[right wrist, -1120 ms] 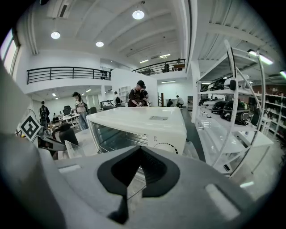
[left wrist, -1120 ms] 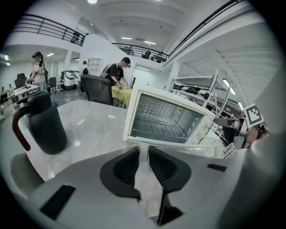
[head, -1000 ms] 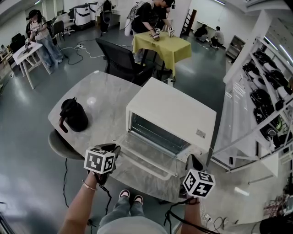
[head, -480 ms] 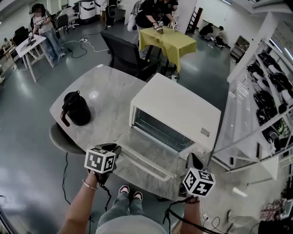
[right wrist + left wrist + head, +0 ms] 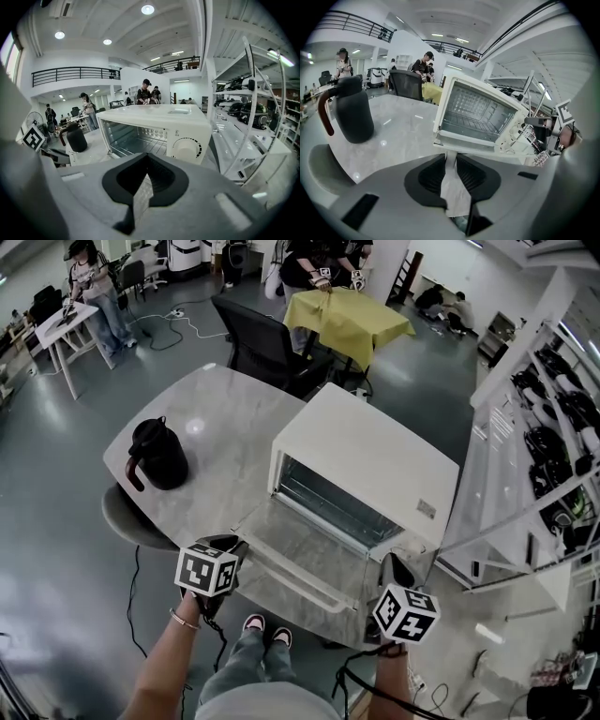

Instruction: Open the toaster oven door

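Though parted and just now widening, clamps on nothing at the left gripper (image 5: 450,158): only pale tabletop through the gap between its black pads. Hangs just beside the front left corner of the glass-paned oven door (image 5: 305,557), seemingly clear of it in the head view. Closed tip to tip and empty at the right gripper (image 5: 146,157), tilted down near the door's front right corner. Door swung fully down, lying roughly level out from the cream-white box-shaped metal toaster oven (image 5: 375,460). Inside the open cavity, a wire rack (image 5: 474,112); on the front panel to its right, a round white dial (image 5: 186,149). Oven set on the right part of the grey marble-patterned rounded table (image 5: 225,423), door reaching toward the near edge. Well apart on the table's left, an upright black jug (image 5: 157,454) with a dark red handle. Beyond the table, a black office chair (image 5: 258,348) and a yellow-clothed table (image 5: 349,320).
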{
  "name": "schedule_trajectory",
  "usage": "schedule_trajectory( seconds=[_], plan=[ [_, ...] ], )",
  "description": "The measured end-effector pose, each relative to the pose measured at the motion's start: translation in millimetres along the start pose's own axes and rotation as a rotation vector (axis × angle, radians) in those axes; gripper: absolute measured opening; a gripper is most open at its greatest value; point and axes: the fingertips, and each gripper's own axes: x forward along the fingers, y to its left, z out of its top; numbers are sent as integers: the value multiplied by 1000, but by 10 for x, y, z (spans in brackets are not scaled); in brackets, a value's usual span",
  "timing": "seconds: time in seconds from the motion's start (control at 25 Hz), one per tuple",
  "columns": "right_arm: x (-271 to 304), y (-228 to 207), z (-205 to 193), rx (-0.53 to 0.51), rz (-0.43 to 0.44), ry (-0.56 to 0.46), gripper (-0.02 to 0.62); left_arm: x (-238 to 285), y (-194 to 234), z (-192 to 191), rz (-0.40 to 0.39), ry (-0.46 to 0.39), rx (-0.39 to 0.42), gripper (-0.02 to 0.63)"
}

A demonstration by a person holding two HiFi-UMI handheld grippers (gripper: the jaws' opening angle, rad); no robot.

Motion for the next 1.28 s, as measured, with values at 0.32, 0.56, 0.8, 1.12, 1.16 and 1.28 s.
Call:
schedule_trajectory(
  seconds=[0.32,0.56,0.8,1.12,1.16,1.28],
  plan=[
    [32,11,-89,-4,5,24,5,45,52,-169,21,17,14,77],
    [88,70,-176,-7,21,44,5,94,82,-294,33,34,28,75],
    [157,130,-291,-9,34,71,5,128,105,-382,24,39,38,74],
    [259,180,-455,-13,39,113,5,217,151,-539,7,72,70,71],
    [269,187,-473,-12,40,118,5,230,158,-560,8,78,75,71],
    [304,207,-529,-12,41,133,5,272,185,-631,9,92,80,71]
  ],
)
